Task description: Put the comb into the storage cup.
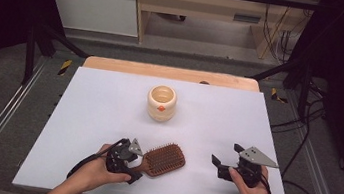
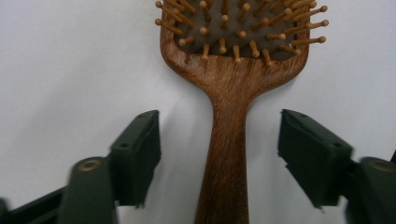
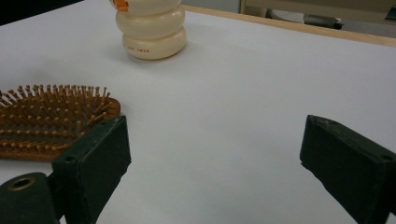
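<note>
Your left gripper (image 1: 137, 164) sits at the handle end of the wooden hairbrush (image 1: 164, 159), which lies flat on the white table (image 1: 107, 113) with its bristles up, well in front of the cream ribbed cup (image 1: 161, 103) and on your side of it. In the left gripper view the hairbrush (image 2: 231, 93) has its handle running straight up between your two black jaws — one pad on either side, each with a clear strip of table showing between pad and wood, so the left gripper (image 2: 219, 158) straddles the handle with its jaws apart and does not press on it. The brush head, with its rows of ball-tipped pins, lies just beyond the jaw tips. Your right gripper (image 1: 229, 156) rests on the table off to the other side of the brush head, apart from it, with its jaws spread wide and nothing between them. In the right gripper view that right gripper (image 3: 212, 149) frames bare table, the hairbrush (image 3: 51, 123) lies just behind one jaw, and the cup (image 3: 152, 32) stands upright farther off — beyond the brush head.
</note>
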A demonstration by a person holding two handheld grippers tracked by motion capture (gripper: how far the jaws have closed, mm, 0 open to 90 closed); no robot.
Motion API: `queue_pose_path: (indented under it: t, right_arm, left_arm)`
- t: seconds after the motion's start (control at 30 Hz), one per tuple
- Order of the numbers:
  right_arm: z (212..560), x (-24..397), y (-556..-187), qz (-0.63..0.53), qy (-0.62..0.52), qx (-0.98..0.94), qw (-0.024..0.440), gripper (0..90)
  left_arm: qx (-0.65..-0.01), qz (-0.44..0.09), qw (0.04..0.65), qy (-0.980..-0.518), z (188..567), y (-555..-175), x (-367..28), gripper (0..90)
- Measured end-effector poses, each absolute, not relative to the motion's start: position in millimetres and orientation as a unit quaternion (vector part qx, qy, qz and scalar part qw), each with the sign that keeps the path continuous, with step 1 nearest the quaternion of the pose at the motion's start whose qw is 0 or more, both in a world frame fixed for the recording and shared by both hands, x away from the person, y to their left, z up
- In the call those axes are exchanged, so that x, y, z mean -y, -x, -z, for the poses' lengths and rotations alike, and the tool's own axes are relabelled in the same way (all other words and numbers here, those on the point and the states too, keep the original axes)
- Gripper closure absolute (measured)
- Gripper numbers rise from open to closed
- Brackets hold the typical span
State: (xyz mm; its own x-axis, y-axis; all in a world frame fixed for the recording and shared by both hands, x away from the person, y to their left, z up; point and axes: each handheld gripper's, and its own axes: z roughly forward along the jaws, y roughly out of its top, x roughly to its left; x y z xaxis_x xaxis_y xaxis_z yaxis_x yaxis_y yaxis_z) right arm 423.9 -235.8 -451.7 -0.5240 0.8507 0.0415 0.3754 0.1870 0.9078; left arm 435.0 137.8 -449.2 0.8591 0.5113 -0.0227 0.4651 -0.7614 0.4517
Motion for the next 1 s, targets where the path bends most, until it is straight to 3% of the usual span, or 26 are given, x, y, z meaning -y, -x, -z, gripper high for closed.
queue_pose_path:
  t: [0.1,0.33,1.0]
  right_arm:
    - [451.6,235.6,-423.8,-0.48,-0.42,-0.729,0.247,9.2]
    - [452.1,235.0,-424.0,-0.479,-0.42,-0.731,0.244,9.7]
    - [454.2,234.4,-424.6,-0.477,-0.422,-0.734,0.238,10.0]
  left_arm:
    - [-0.263,-0.043,0.224,-0.938,448.7,-436.4,-137.4,42.1]
    - [-0.251,-0.032,0.213,-0.944,448.4,-440.4,-134.4,53.7]
    - [-0.214,-0.052,0.189,-0.957,450.8,-439.8,-127.2,69.5]
